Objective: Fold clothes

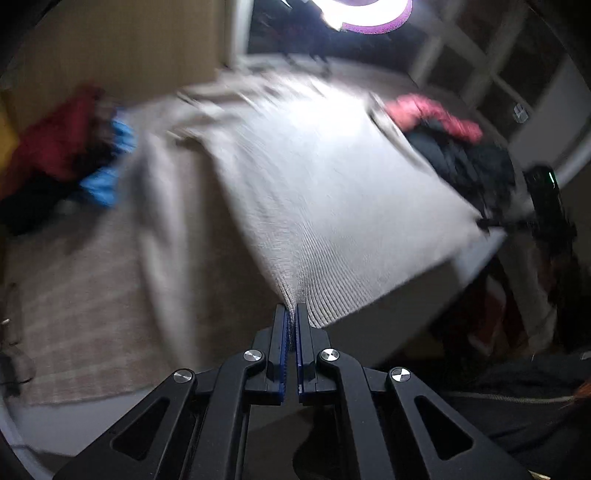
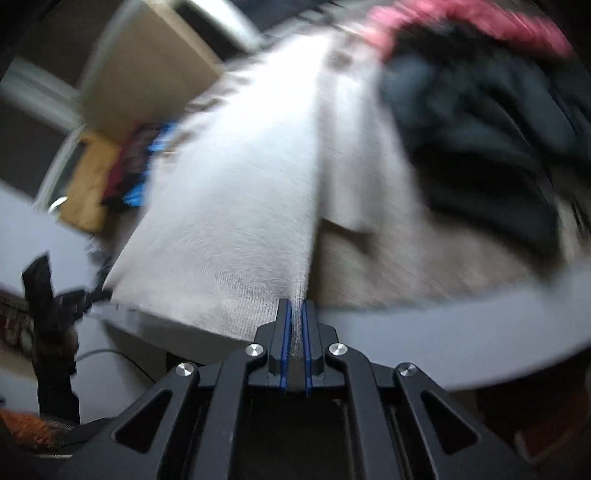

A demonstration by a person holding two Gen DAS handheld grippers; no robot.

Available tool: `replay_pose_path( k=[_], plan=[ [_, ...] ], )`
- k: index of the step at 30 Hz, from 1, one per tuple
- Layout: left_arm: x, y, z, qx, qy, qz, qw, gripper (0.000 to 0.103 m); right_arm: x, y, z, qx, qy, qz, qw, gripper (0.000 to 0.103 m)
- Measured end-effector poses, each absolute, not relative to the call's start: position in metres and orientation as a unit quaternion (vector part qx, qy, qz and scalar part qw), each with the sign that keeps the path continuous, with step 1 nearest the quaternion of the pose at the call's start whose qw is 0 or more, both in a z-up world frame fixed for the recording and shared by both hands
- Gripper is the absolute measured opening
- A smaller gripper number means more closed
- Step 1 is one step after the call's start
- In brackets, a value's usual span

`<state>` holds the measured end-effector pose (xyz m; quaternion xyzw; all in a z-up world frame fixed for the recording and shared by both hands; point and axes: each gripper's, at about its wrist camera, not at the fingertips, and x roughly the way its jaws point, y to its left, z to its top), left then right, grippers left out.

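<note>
1. Checked beige cloth [image 1: 85, 332] is seen covering the work surface, with a ring light [image 1: 369, 14] glaring overhead.
2. A pale ribbed knit garment [image 1: 314, 177] is stretched across the middle of that surface — its near hem lifted at two corners.
3. One corner is pinched between the narrowed fingers of the left gripper [image 1: 291, 314]; the other is clamped by the right gripper [image 2: 296, 308].
4. Piles of clothes are left on either side — red and blue garments [image 1: 74, 147] to the left, dark and pink ones [image 1: 450, 147] to the right. Both views are blurred.
</note>
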<state>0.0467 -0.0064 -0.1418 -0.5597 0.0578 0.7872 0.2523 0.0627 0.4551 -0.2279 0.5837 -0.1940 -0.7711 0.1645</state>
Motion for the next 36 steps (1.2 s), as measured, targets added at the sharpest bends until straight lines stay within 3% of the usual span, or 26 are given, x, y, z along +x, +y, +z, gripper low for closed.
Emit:
replay_pose_path(
  k=[3, 9, 20, 26, 36],
  plan=[
    [0.048, 0.023, -0.189, -0.596, 0.069, 0.753, 0.268, 0.003, 0.058, 0.456, -0.246, 0.596, -0.183, -0.768, 0.145, 0.005],
    [0.045, -0.003, -0.186, -0.597, 0.027, 0.762, 0.249, 0.015, 0.05, 0.44, -0.235, 0.599, -0.143, -0.775, 0.143, 0.006],
    [0.028, 0.018, -0.217, -0.611, -0.006, 0.752, 0.247, 0.015, 0.04, 0.446, -0.226, 0.598, -0.124, -0.78, 0.136, 0.006],
    [0.024, 0.037, -0.215, -0.613, 0.012, 0.748, 0.255, 0.015, 0.036, 0.457, -0.221, 0.589, -0.124, -0.788, 0.128, 0.006],
    [0.031, 0.03, -0.216, -0.63, -0.036, 0.736, 0.246, 0.016, 0.036, 0.456, -0.227, 0.597, -0.116, -0.783, 0.133, 0.006]
  ],
)
